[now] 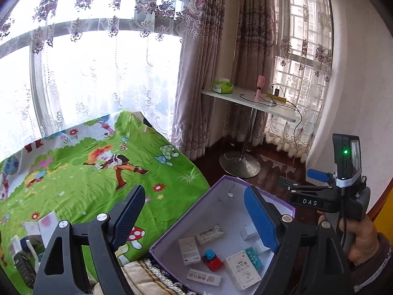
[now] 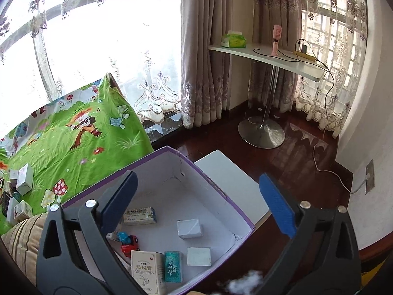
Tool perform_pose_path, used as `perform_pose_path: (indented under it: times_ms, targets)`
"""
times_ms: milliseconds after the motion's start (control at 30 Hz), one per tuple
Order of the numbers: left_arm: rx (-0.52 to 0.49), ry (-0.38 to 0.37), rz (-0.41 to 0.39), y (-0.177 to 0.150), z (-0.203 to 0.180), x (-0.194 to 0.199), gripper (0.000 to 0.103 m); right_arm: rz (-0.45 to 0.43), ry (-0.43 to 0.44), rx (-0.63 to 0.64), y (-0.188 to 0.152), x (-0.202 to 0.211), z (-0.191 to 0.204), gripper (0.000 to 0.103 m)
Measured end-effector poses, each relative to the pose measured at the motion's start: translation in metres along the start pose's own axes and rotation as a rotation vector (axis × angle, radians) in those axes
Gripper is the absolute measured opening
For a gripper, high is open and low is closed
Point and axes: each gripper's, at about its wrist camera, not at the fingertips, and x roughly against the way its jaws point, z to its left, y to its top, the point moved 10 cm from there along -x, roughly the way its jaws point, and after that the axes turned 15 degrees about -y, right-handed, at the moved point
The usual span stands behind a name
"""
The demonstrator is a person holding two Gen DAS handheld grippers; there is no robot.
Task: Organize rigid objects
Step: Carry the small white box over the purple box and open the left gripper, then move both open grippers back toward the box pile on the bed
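A purple-rimmed white box [image 1: 289, 205] [image 2: 245, 218] holds several small medicine cartons and a red and blue toy car [image 1: 213, 260] [image 2: 127, 242]. My left gripper [image 1: 194, 217] is open and empty, above the box's left edge. My right gripper [image 2: 199, 207] is open and empty, above the box; its body shows in the left wrist view [image 1: 343, 191] at the right. More small cartons [image 2: 23, 179] [image 1: 41, 228] lie on the green cartoon sheet [image 1: 81, 172] [image 2: 81, 142] to the left.
A white side table [image 1: 248, 100] [image 2: 267, 56] on a metal pedestal stands by the curtains, bearing a tissue pack, a pink fan and a power strip. A white board [image 2: 228, 179] lies right of the box. A striped cushion [image 2: 22, 236] sits at lower left.
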Motion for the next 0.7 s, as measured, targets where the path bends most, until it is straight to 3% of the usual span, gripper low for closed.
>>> perform_pose_path:
  times_ms: [200,367,500,700]
  targets:
    - [0.042,0.02,-0.011,-0.014,0.031,0.025,0.084,-0.04,0.078,0.088,0.001,0.027,0.052,0.1]
    - [0.082,0.075,-0.025,-0.028,0.065,0.051,0.084,-0.066,0.242,0.174,-0.004,0.058,0.107,0.1]
    - [0.158,0.147,-0.054,-0.04,0.107,0.08,0.084,-0.073,0.283,0.254,-0.013,0.076,0.146,0.1]
    - [0.28,0.309,-0.082,-0.058,0.178,0.125,0.084,-0.014,0.397,0.291,-0.024,0.094,0.196,0.1]
